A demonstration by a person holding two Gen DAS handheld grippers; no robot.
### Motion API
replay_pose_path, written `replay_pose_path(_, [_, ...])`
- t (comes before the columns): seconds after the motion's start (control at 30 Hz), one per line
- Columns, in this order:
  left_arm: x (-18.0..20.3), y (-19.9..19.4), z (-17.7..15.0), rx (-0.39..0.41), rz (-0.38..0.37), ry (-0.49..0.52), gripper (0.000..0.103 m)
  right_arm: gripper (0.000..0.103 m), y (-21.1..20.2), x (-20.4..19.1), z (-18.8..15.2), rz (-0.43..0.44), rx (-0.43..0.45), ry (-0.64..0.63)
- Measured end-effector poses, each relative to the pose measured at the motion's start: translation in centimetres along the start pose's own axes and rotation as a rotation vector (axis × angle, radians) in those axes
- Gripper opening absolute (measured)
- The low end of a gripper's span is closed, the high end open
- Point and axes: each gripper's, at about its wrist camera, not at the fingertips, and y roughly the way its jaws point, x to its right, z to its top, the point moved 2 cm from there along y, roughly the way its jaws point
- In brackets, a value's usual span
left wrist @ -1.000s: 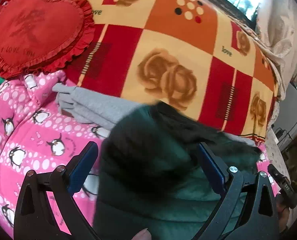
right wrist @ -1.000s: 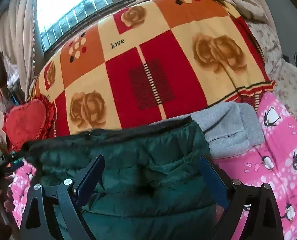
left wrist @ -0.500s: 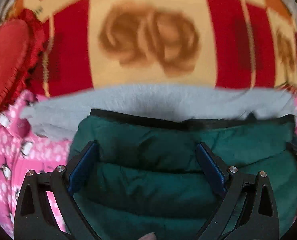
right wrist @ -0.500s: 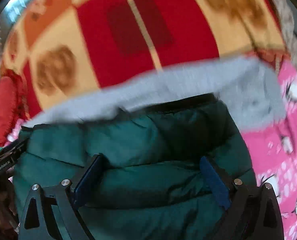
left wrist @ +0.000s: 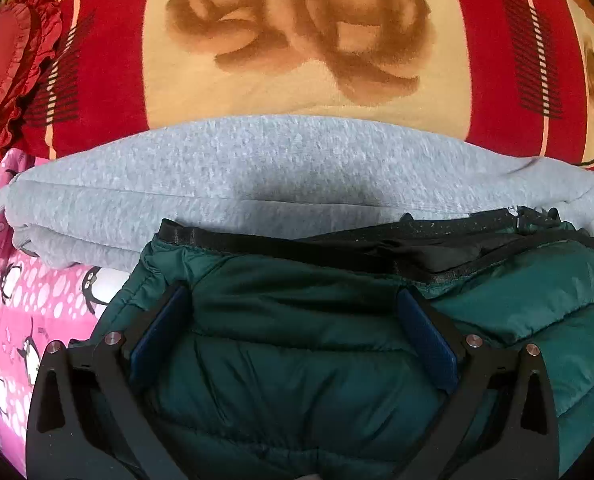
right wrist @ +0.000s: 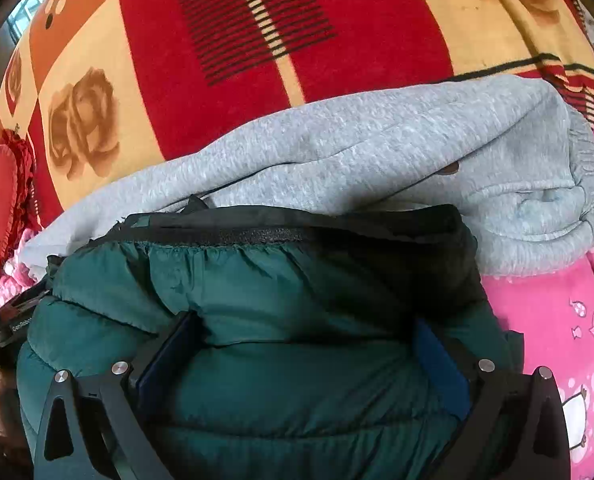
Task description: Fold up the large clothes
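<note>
A folded dark green puffer jacket [left wrist: 297, 344] with black trim fills the lower part of both wrist views [right wrist: 265, 320]. It lies partly on a folded grey sweatshirt [left wrist: 257, 168], also seen in the right wrist view [right wrist: 377, 152]. My left gripper [left wrist: 293, 316] has its jaws wide apart, with the jacket's bulk between them. My right gripper [right wrist: 301, 340] stands the same way over the jacket's right part. Whether the pads press the fabric I cannot tell.
A red, orange and cream rose-print blanket [left wrist: 297, 40] rises behind the clothes. A pink penguin-print sheet [left wrist: 25, 312] covers the bed to the left and to the right [right wrist: 557, 320]. A red heart cushion [left wrist: 9, 64] lies at far left.
Both grippers have moved forward and down with the green jacket, bringing it onto the grey sweatshirt. The blanket now looms much closer.
</note>
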Motion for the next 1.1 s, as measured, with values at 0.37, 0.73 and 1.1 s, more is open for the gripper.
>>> replay_pose_path(0.37, [-1.5,-1.5,0.0,-0.084,-0.035,0.035,0.103,0.103,-1.9,-1.1,0.2,-0.059,0.022,-0.008])
replay_pose_path(0.73, [-0.9,-11.3,-6.0,0.107,-0.036,-0.011,0.102,0.103,-9.0,-9.0,-6.6,0.036,0.132,-0.213])
replay_pose_path(1.1, [-4.3,-16.3,-11.0,0.183,-0.114,0.03,0.102,0.103,-14.3,-4.2,-9.5,0.05,0.264,-0.161])
